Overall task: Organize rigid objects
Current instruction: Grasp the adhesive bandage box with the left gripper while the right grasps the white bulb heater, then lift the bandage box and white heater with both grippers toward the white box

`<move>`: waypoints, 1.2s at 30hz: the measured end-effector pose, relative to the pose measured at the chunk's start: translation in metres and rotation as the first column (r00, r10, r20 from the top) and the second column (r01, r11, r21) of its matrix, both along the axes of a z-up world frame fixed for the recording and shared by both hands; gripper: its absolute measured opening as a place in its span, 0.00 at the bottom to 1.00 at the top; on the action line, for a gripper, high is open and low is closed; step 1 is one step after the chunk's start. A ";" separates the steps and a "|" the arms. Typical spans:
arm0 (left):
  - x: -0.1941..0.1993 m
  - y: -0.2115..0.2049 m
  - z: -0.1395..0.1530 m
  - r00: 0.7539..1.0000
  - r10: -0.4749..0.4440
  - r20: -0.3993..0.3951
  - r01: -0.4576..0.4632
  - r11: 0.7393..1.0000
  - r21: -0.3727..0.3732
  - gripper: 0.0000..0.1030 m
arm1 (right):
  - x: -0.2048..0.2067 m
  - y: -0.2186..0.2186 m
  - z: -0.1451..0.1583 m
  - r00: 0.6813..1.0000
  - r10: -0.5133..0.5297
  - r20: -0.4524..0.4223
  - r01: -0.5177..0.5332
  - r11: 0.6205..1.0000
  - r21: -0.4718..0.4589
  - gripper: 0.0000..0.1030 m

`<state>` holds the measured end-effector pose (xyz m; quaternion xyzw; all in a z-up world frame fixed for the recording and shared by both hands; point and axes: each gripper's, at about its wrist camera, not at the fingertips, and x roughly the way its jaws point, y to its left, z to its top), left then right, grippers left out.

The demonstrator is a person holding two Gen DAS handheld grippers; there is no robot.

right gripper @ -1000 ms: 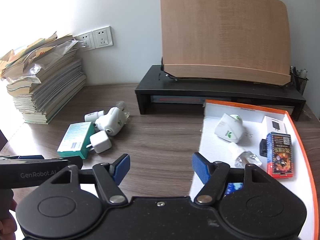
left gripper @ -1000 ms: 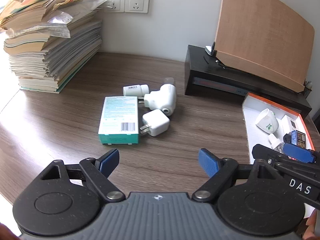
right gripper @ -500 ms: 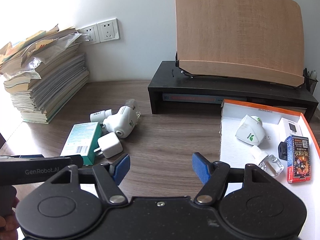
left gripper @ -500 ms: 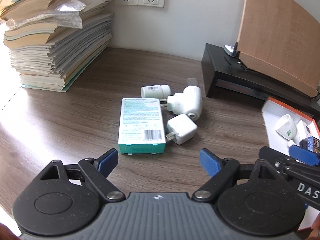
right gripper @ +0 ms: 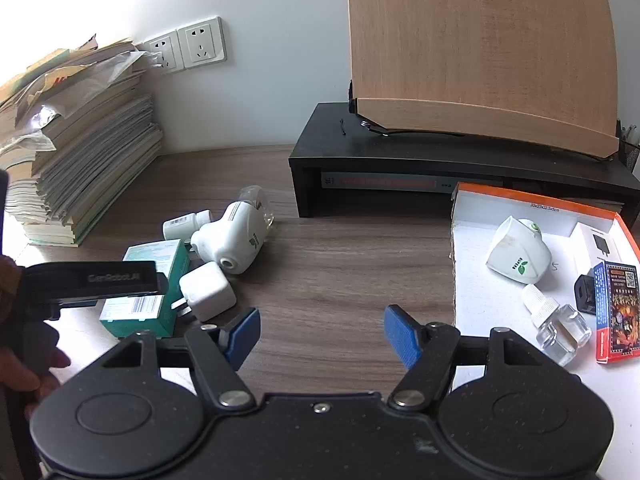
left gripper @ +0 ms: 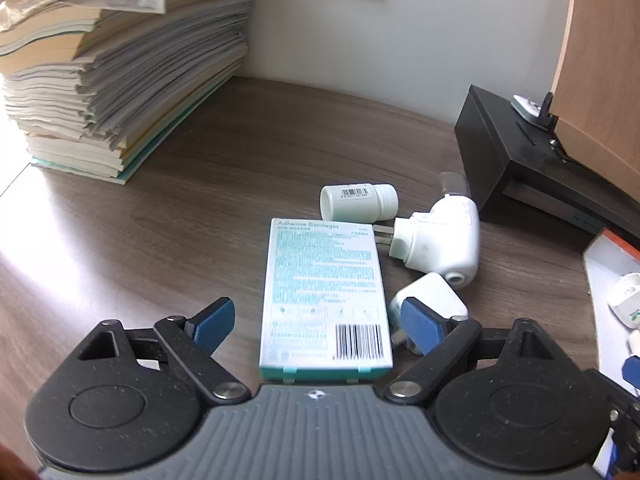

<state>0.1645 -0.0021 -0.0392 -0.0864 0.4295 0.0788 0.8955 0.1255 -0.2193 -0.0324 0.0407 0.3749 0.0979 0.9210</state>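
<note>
My left gripper (left gripper: 316, 322) sits low over the wooden desk (left gripper: 200, 208) with its jaws spread wide, and the box of bandages (left gripper: 325, 294) lies flat between them, touched by neither pad as far as I can tell. Just right of the box lie a white charger cube (left gripper: 434, 298), a white plug-in device (left gripper: 440, 240) and a small white bottle (left gripper: 358, 202) on its side. My right gripper (right gripper: 320, 334) hangs over bare desk, jaws also spread, holding nothing. To its right the orange-edged tray (right gripper: 472, 280) holds a white cone-shaped piece (right gripper: 518, 256), a clear bottle (right gripper: 560, 326) and a card box (right gripper: 616, 312).
</note>
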 end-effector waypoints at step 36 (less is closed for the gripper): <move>-0.011 0.045 -0.014 0.997 -0.050 0.052 0.051 0.998 -0.034 0.69 | 0.149 0.101 -0.046 0.971 0.191 -0.142 -0.173 0.976 0.132 0.89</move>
